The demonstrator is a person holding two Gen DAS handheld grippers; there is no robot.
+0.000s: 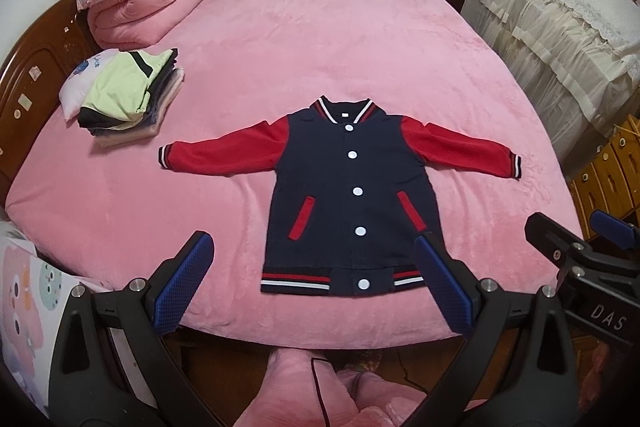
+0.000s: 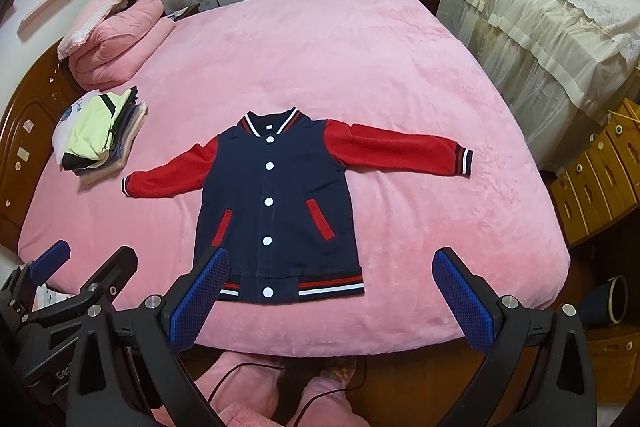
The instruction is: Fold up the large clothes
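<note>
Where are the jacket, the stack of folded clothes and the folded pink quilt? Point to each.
jacket [image 1: 344, 187], left wrist view, navy front.
stack of folded clothes [image 1: 120, 91], left wrist view, green top garment.
folded pink quilt [image 2: 116, 43], right wrist view, rolled side.

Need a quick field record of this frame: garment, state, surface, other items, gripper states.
garment: navy and red button-up varsity jacket
state: flat, unfolded, front up, sleeves spread, snaps shut
surface: pink plush bed cover
other items: stack of folded clothes, folded pink quilt, both towards the headboard
left gripper: open, above the bed's near edge, holding nothing
right gripper: open, holding nothing
</note>
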